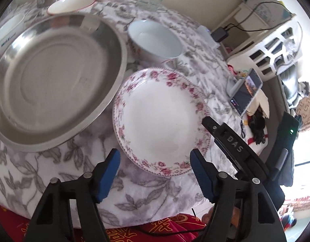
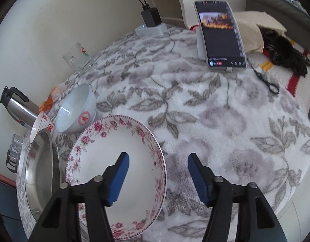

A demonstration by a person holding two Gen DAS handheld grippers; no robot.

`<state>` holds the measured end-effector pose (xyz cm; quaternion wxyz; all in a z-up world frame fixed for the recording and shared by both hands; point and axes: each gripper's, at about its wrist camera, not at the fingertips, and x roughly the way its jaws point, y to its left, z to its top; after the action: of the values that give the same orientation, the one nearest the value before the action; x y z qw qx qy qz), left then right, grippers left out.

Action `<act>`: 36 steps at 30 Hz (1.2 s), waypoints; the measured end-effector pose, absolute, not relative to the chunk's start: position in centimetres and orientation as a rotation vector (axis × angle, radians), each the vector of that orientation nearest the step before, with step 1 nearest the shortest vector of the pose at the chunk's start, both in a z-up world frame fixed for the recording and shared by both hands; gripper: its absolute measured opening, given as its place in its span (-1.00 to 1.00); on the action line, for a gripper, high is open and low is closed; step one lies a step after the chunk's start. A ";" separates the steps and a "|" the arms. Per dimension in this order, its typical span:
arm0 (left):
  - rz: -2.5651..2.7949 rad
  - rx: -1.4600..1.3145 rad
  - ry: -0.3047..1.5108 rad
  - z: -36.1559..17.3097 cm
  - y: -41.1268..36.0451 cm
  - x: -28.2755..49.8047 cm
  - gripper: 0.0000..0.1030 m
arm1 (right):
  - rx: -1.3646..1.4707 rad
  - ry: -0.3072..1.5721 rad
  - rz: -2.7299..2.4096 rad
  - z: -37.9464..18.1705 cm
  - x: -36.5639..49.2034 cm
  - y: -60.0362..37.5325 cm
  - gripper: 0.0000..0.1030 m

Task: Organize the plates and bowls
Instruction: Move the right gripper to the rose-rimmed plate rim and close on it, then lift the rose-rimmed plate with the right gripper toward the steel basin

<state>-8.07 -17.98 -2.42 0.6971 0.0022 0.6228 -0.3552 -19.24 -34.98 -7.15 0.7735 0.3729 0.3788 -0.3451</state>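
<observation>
A white plate with a pink flower rim (image 1: 159, 121) (image 2: 114, 153) lies on the flower-patterned cloth. My left gripper (image 1: 155, 155) is open, its blue pads on either side of the plate's near rim without touching it. My right gripper (image 2: 158, 157) is open too; the plate's right rim lies between its pads, the left pad hanging over the plate's inside. A wide steel basin (image 1: 50, 80) (image 2: 42, 171) sits left of the plate, overlapping its edge. Behind the plate stands a white bowl (image 1: 155, 40) (image 2: 76, 111), and further back a red-rimmed bowl (image 1: 70, 4) (image 2: 42, 125).
A steel thermos (image 2: 18, 104) and a drinking glass (image 2: 78, 58) stand by the wall. A phone on a stand (image 2: 221, 34) (image 1: 245, 92), a charger block (image 2: 150, 16) and black items (image 2: 283, 50) sit at the table's far right. The table edge (image 1: 134, 217) is just below my left gripper.
</observation>
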 end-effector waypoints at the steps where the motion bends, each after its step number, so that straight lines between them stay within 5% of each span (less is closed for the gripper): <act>1: -0.780 -0.004 1.394 -2.8 -17.9 -8.0 0.30 | 0.818 0.824 -0.742 -7.3 -19.3 -35.1 0.03; 5: -0.734 -0.024 1.410 -3.7 -17.7 -7.4 0.18 | 0.847 0.830 -0.722 -7.9 -19.4 -35.3 -0.27; 7: -0.719 -0.032 1.413 -4.0 -17.6 -7.1 -0.09 | 0.848 0.835 -0.718 -8.1 -19.2 -35.4 -0.36; 14: -0.669 -0.057 1.411 -5.1 -17.3 -6.1 -0.31 | 0.843 0.855 -0.703 -8.8 -18.6 -35.6 -0.71; 36: -0.633 -0.088 1.435 -7.9 -17.9 -4.9 -0.67 | 0.876 0.819 -0.677 -9.5 -18.5 -36.1 -0.70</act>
<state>-4.94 -17.85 -7.89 0.7070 -0.0398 0.6459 -0.2851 -18.54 -36.14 -9.54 0.7722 0.4042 0.3777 -0.3124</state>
